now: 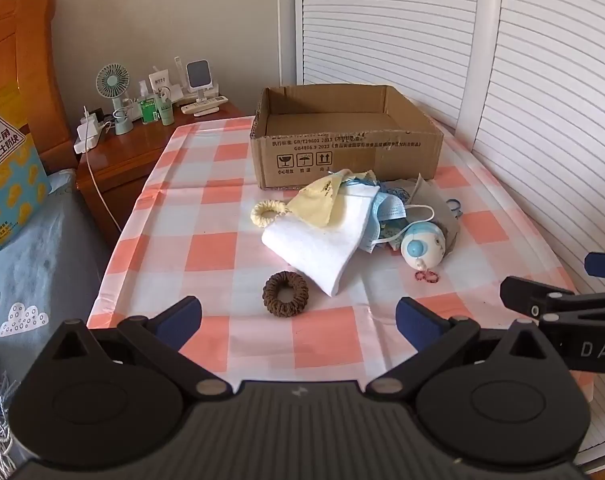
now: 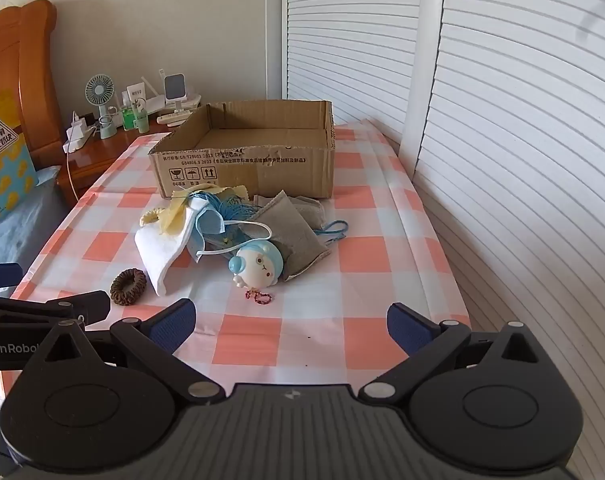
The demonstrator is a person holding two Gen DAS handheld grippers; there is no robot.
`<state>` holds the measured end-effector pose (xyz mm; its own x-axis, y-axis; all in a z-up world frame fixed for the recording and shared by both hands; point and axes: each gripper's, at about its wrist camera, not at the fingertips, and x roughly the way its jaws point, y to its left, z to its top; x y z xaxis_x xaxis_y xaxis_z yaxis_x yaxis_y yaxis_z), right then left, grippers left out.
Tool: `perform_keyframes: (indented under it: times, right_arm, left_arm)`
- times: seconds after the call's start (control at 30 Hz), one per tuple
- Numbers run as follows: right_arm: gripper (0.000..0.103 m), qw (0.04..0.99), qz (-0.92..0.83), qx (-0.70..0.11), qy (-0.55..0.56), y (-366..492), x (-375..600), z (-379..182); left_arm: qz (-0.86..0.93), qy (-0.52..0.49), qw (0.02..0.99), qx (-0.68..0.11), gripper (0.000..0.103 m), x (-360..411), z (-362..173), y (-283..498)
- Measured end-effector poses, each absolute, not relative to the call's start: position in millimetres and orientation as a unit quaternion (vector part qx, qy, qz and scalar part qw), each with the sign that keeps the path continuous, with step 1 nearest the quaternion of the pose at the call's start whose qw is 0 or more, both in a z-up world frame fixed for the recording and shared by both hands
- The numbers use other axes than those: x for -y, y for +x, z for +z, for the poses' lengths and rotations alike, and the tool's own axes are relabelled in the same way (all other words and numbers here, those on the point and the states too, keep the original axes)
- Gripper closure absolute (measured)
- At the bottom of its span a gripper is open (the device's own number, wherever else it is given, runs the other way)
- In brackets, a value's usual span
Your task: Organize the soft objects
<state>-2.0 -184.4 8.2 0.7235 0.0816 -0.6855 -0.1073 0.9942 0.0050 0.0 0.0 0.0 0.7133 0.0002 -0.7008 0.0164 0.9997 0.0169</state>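
Both grippers hang above the near edge of the tabletop (image 1: 206, 240), tilted down, and both have their jaws spread wide with nothing between them. The left gripper (image 1: 298, 320) has the brown hair tie (image 1: 285, 293) just ahead, at 12 o'clock. The right gripper (image 2: 291, 322) faces bare checked cloth; a small red bracelet (image 2: 258, 297) lies at 11 o'clock. The pile of soft things sits in the middle: a white folded cloth (image 1: 322, 240), a blue face mask (image 1: 386, 216), a grey pouch (image 2: 298, 240) and a round doll head (image 2: 258, 264). Behind it, touching the pile, stands the cardboard box (image 1: 342, 156).
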Motion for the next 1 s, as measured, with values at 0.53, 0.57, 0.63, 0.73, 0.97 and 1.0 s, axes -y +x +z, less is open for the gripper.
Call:
perform_keyframes:
  times: [0.53,0.57,0.63,0.73,0.97,1.0]
  right_arm:
    - [0.000,0.929,0.048,-0.367,-0.019,-1.4,184.5,9.6]
    - [0.000,0.929,0.049,-0.366,-0.019,-1.5,185.0,9.4]
    - [0.000,0.929,0.049,-0.366,-0.019,-1.5,186.4,9.3]
    - [0.000,0.930,0.049,-0.365,-0.019,-1.9,186.5,10.3]
    - [0.000,0.930,0.049,-0.363,-0.017,-2.1,186.3,10.2]
    - [0.000,0.930,0.048,-0.363,-0.018,-2.2,186.4,10.3]
  left_arm:
    - [-0.009,0.013,0.925,-0.380,0.000,2.2,-4.9,0.4]
    - [-0.009,0.013,0.925,-0.380,0.000,2.3,-5.4,0.4]
    - [-0.009,0.013,0.925,-0.381,0.000,2.4,-4.6,0.6]
    - [-0.009,0.013,0.925,-0.381,0.000,3.1,-5.0,0.6]
    - [-0.009,0.013,0.924,-0.381,0.000,3.2,-4.5,1.2]
    - [-0.009,0.013,0.924,-0.382,0.000,3.0,-4.1,1.2]
